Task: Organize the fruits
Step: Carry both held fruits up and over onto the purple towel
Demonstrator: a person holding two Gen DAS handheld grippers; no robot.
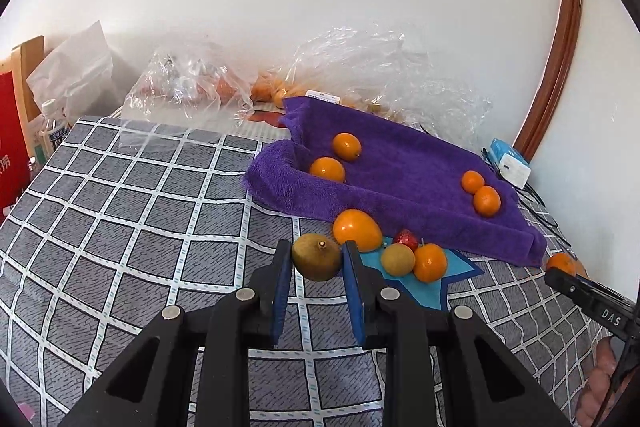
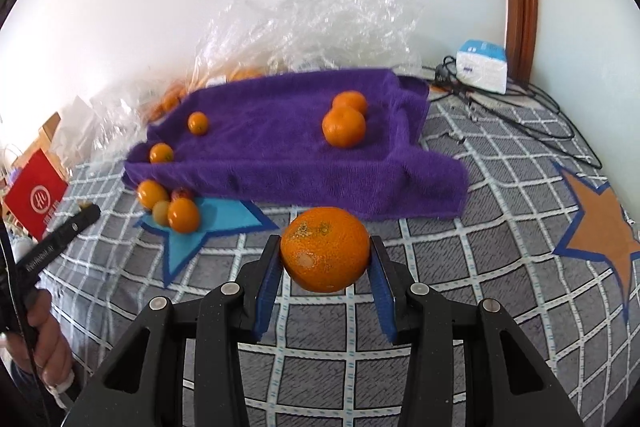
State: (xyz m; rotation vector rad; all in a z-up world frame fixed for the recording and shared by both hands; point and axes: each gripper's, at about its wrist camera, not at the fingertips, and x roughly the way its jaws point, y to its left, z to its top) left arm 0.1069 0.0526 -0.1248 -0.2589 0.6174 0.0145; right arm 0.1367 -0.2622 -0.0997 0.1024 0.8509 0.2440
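Note:
My left gripper (image 1: 316, 257) is shut on a brown-green round fruit (image 1: 317, 257), held just above the grey checked cloth (image 1: 140, 211). Beside it lie an orange fruit (image 1: 357, 230), a second brown-green fruit (image 1: 397, 259), a small orange (image 1: 429, 262) and a red fruit (image 1: 405, 239) on a blue star patch (image 1: 424, 287). A purple towel (image 1: 404, 183) holds several oranges (image 1: 346, 146). My right gripper (image 2: 326, 253) is shut on a large orange (image 2: 325, 254) in front of the towel (image 2: 280, 147), which carries two oranges together (image 2: 344, 127).
Crinkled clear plastic bags (image 1: 192, 87) with more fruit lie along the wall behind the towel. A white-blue box (image 2: 482, 66) and black cables (image 2: 520, 119) sit at the back right. A red bag (image 2: 34, 199) and a bottle (image 1: 50, 131) stand at the left. An orange star patch (image 2: 604, 227) lies at the right.

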